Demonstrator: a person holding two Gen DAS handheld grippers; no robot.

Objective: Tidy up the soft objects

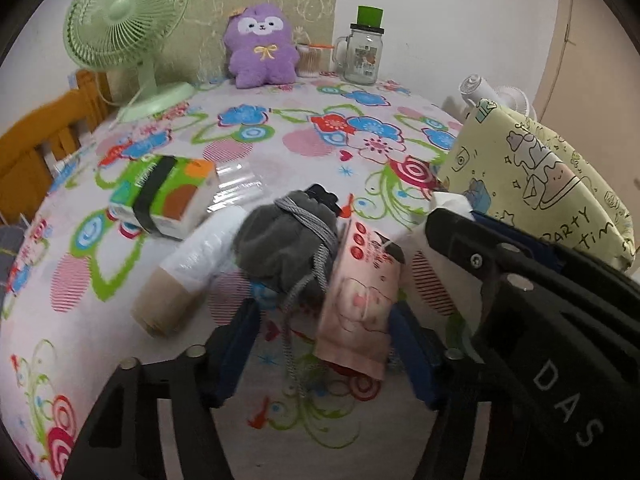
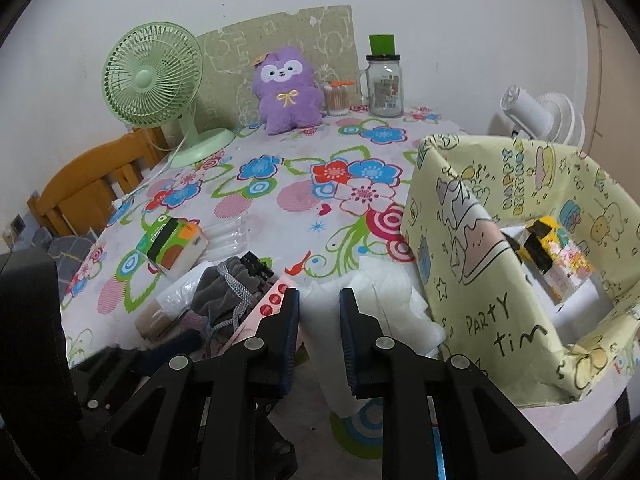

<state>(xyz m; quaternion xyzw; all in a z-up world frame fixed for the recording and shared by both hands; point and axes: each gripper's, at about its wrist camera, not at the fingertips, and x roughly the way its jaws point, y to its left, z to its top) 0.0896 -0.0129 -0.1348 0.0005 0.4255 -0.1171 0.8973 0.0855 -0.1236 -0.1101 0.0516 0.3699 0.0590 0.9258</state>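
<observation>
Looks like someone's home, a dining table with a flowery tablecloth (image 2: 280,216). Green fan (image 2: 152,76) at 10 o'clock, purple plush (image 2: 288,92) at 12, wooden chair (image 2: 88,188) alongside.

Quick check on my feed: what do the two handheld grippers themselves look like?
Both match: the left gripper and right gripper have matte black angular frames with cut-out openings, round silver pins at the joints and dark blue ribbed fingers. The right one's body carries white letters "DAS" in the left view. No cables or sleeves show.
</observation>
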